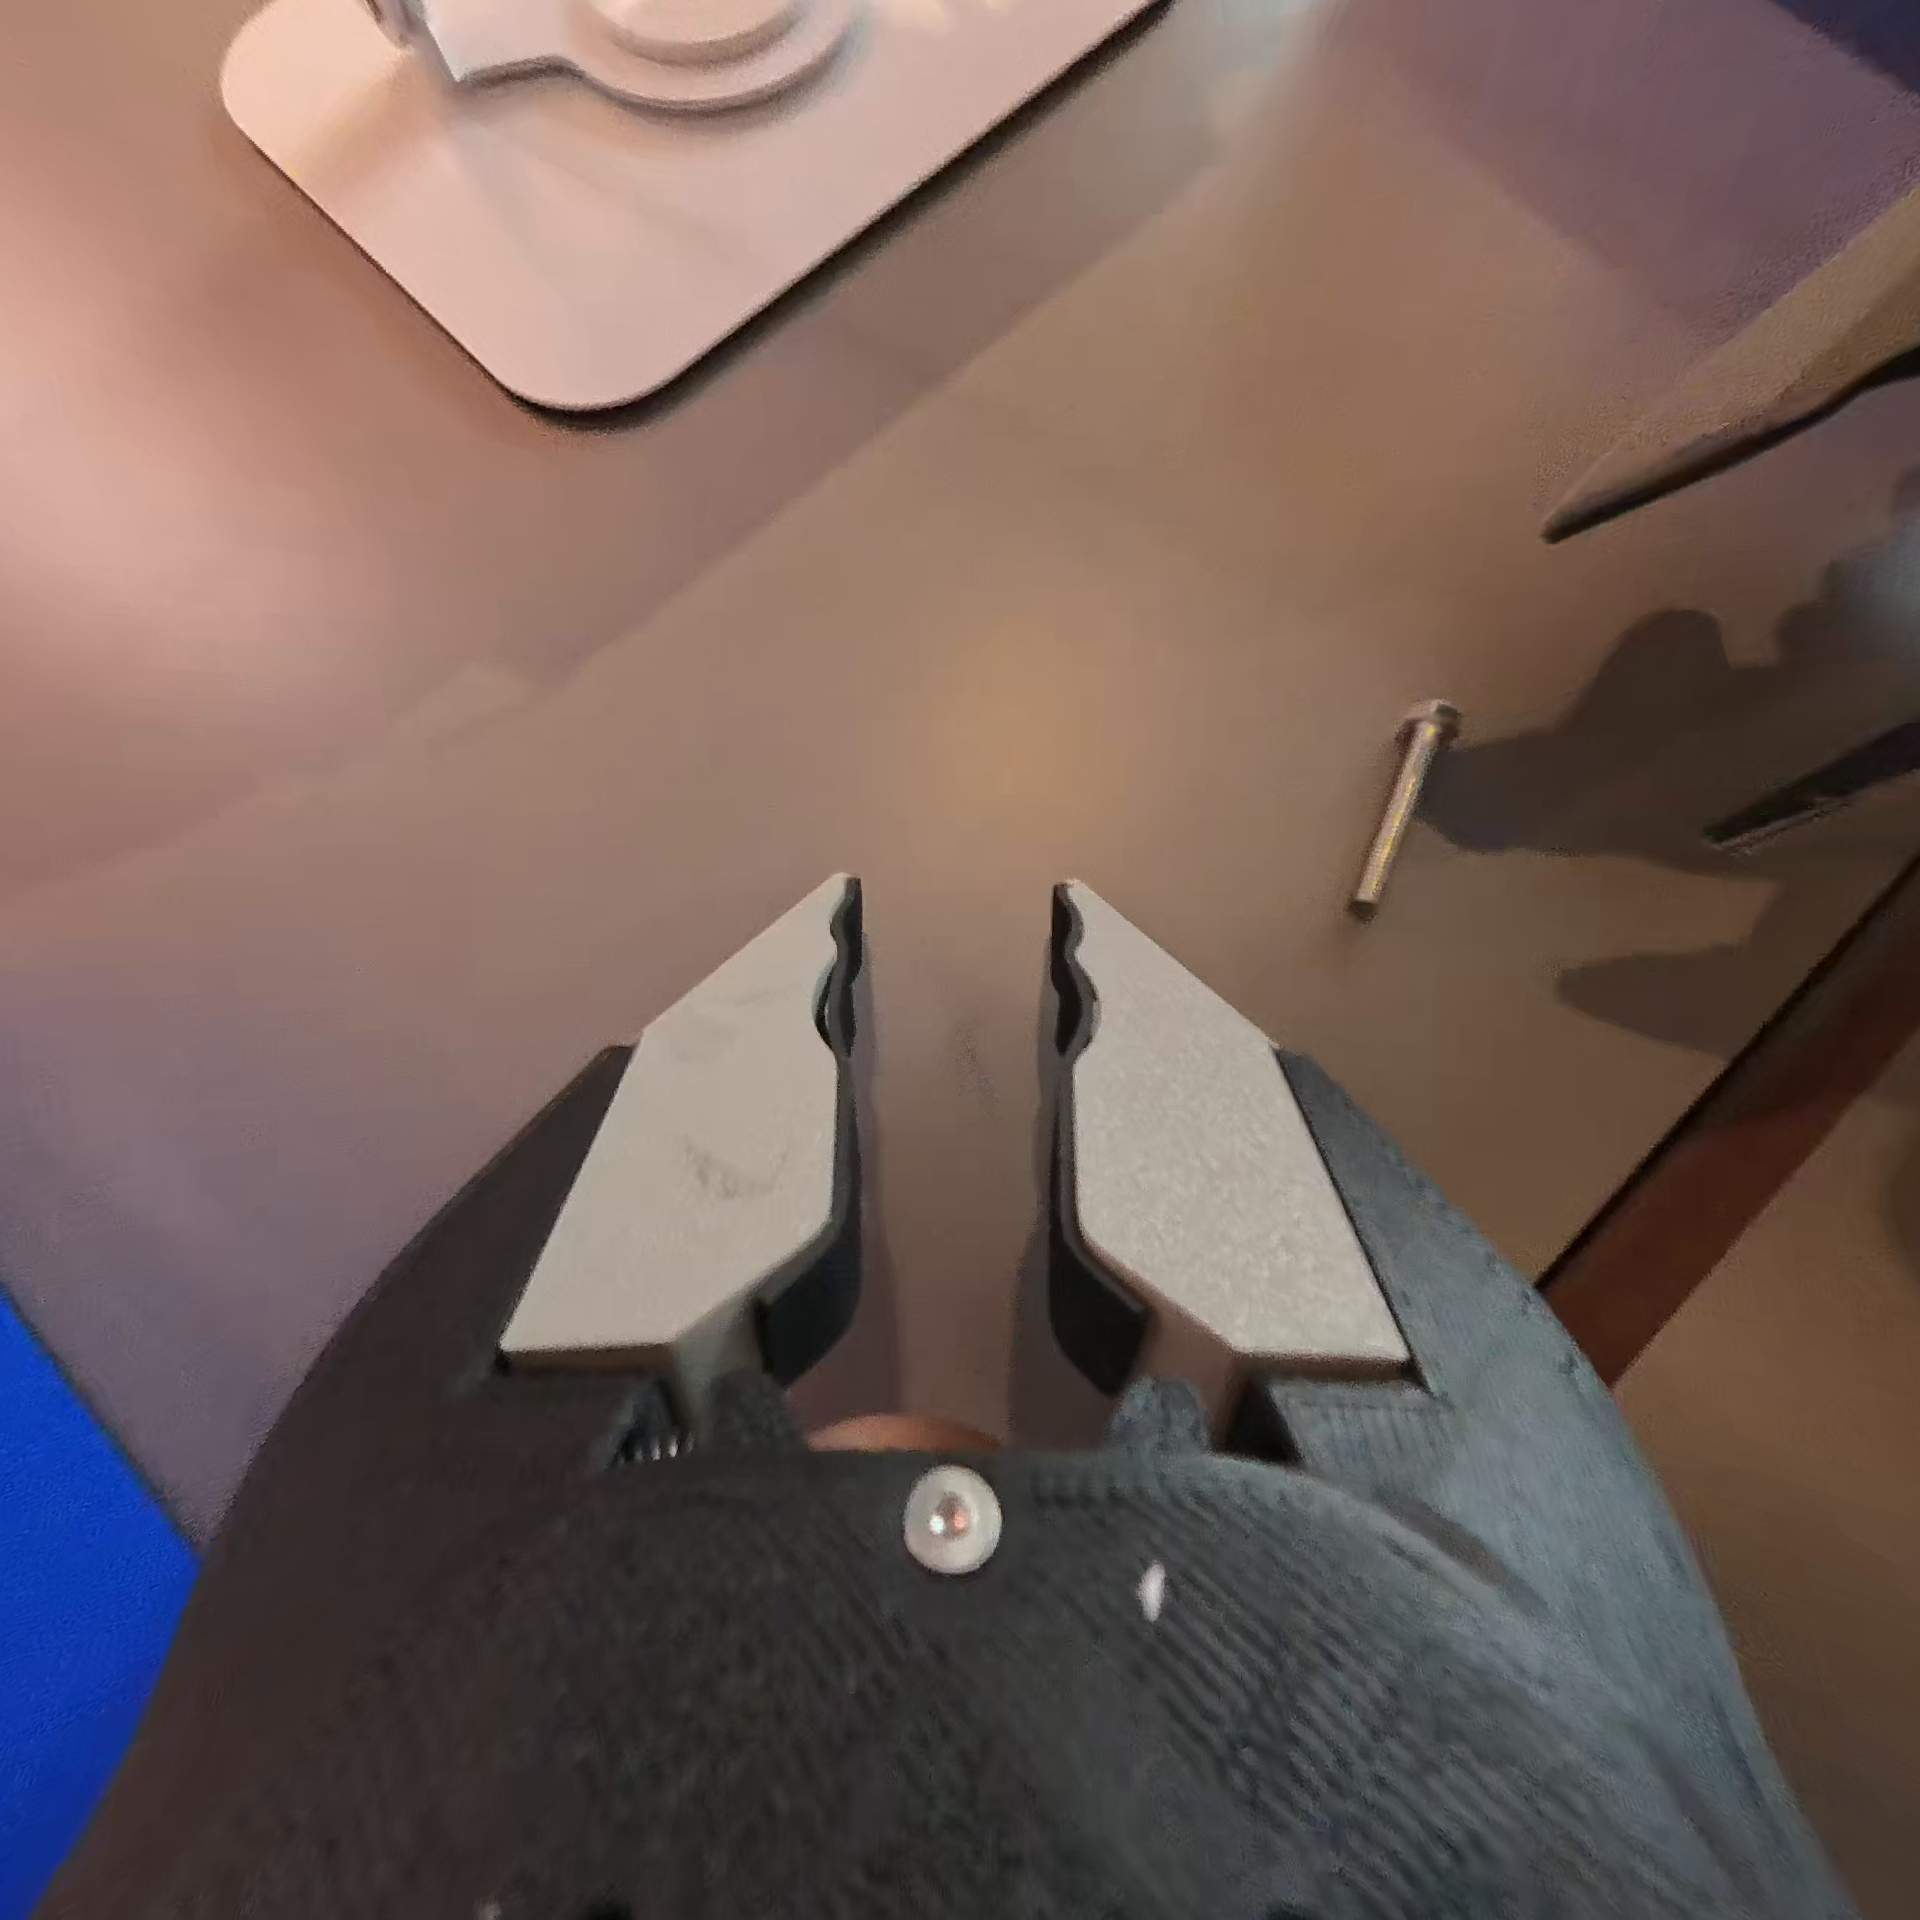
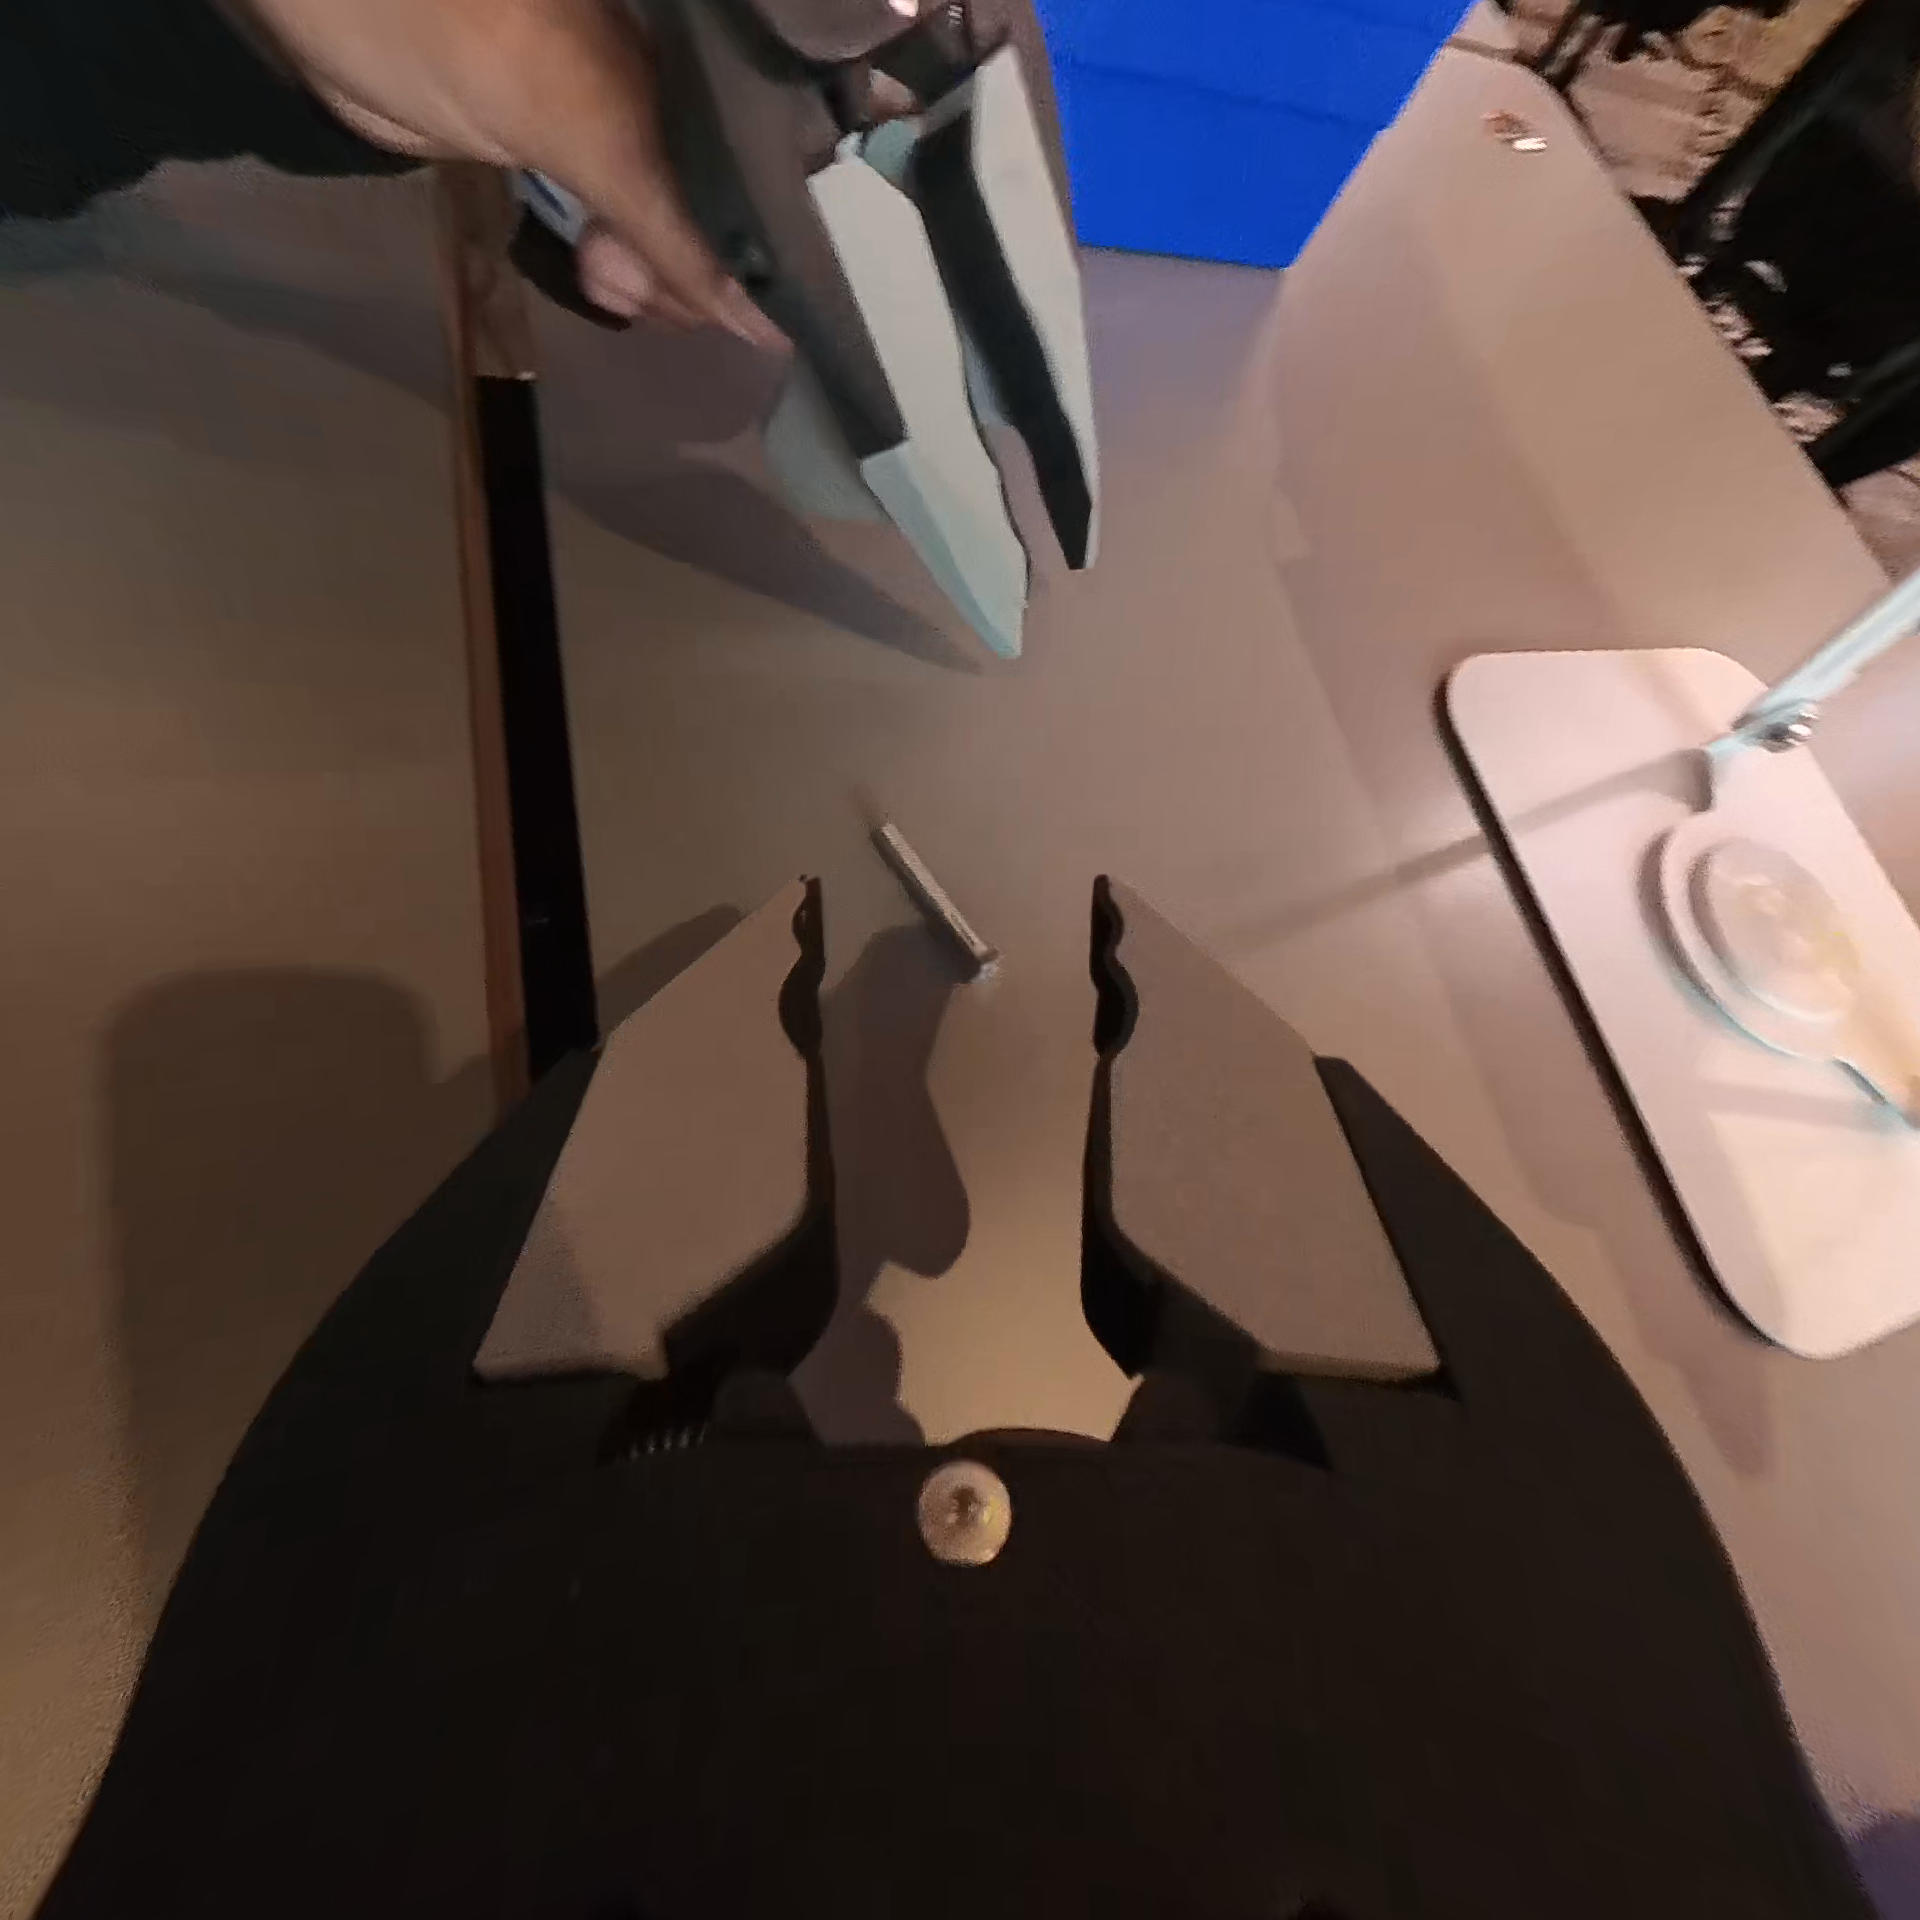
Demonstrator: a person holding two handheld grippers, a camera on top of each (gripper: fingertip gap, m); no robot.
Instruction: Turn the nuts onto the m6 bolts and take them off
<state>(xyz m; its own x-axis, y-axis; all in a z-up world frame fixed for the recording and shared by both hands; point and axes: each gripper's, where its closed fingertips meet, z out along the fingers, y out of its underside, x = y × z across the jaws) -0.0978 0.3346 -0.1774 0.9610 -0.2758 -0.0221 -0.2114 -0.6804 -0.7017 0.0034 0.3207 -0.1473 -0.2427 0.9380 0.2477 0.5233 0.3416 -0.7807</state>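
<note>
While bolt [image 2: 935,906] lies loose, both tongs [image 1: 956,896] [image 2: 956,891] agape, empty.

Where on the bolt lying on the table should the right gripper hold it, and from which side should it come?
Probably mid-shank of the bolt, from above. It lies flat on the table, head toward the right gripper, whose open fingers already straddle the head end. Closing across the thin shank, not along it, leaves the far end free.

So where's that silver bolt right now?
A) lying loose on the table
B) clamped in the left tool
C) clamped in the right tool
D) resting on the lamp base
A: the bolt lies flat on the table, just ahead of the open right tool, while the left tool is open and empty.
</note>
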